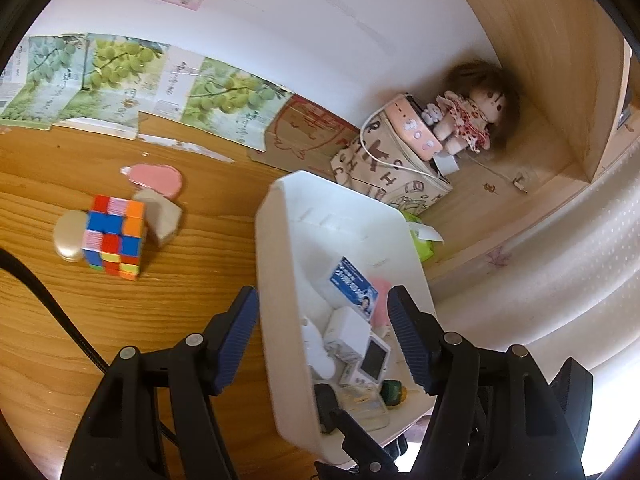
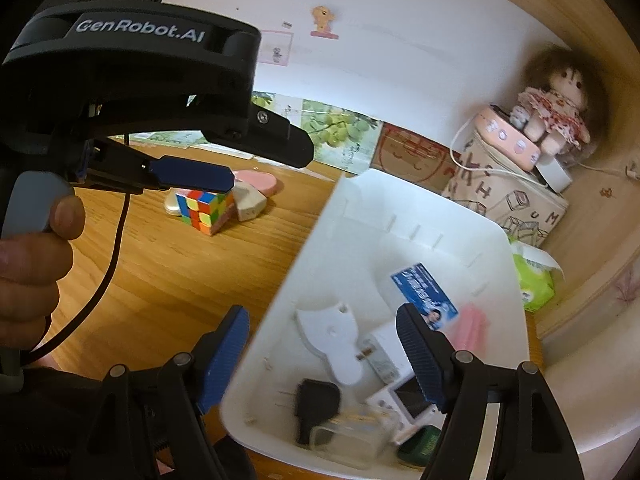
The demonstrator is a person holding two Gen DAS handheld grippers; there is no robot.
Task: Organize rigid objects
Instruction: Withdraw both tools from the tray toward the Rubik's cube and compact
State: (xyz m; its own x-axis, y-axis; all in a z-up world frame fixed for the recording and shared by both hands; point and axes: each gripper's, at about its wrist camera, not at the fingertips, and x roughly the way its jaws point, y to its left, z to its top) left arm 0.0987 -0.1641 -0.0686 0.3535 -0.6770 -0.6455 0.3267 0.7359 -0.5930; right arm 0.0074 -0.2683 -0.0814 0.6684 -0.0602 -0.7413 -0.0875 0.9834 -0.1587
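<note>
We see both the left gripper (image 1: 324, 336) and right gripper (image 2: 322, 354) with jaws spread, astride the white bin (image 1: 280, 240) on the desk (image 1: 120, 312); its blurred contents, partly hidden, perhaps include a charger (image 2: 316, 404).

Your left gripper (image 1: 323, 340) has black plastic arms, each with a round silver pivot pin, and blue ribbed pads (image 1: 236, 340) on its two fingers. Your right gripper (image 2: 322, 360) is built the same: black linkages, silver pins, blue textured pads (image 2: 420, 356). From the right wrist view, the left unit's black housing (image 2: 132, 64) carries white "GenRobot.AI" lettering, a small silver screw (image 2: 263, 117) near its front and a grey handle (image 2: 34, 200) under your hand (image 2: 32, 264). A black cable (image 2: 108, 280) hangs from it.
</note>
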